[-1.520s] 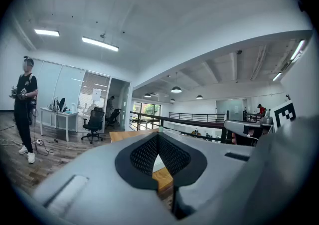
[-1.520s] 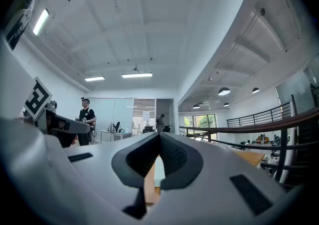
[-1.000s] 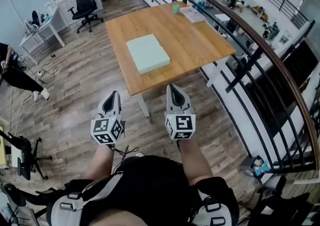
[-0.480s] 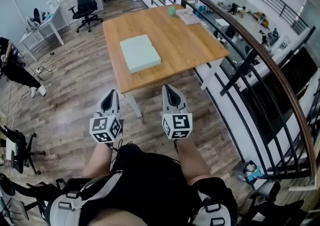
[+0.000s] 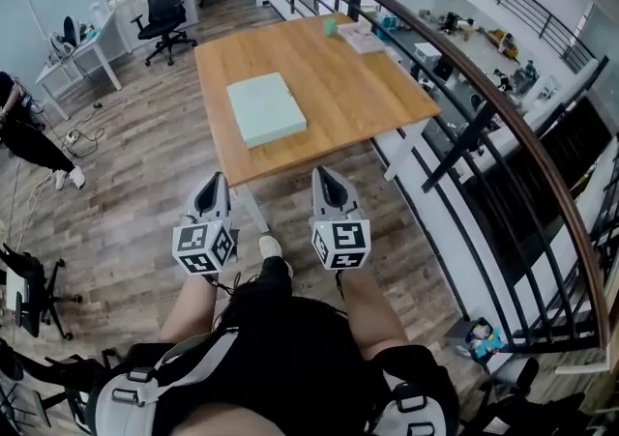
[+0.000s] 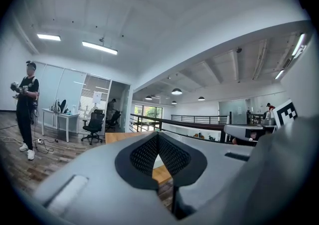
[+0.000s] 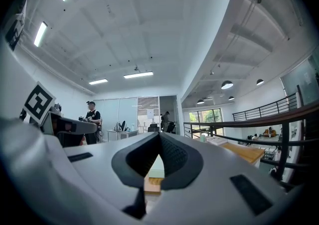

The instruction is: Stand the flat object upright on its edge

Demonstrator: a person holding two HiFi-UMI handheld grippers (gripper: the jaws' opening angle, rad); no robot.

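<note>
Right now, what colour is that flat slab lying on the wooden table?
Pale mint green; the flat slab shows best in the head view.

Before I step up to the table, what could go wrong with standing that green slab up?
1. The green slab lies flat on the table, and the left gripper and right gripper are both shut: a nudge with closed jaws may just slide it.
2. It sits near the table's left edge, so a push that way could send it off.

Wood-plank floor (image 5: pixel 135 183), black balcony railing (image 5: pixel 471 134), black office chair (image 5: pixel 160 1), ceiling strip lights (image 6: pixel 99 47)
</note>
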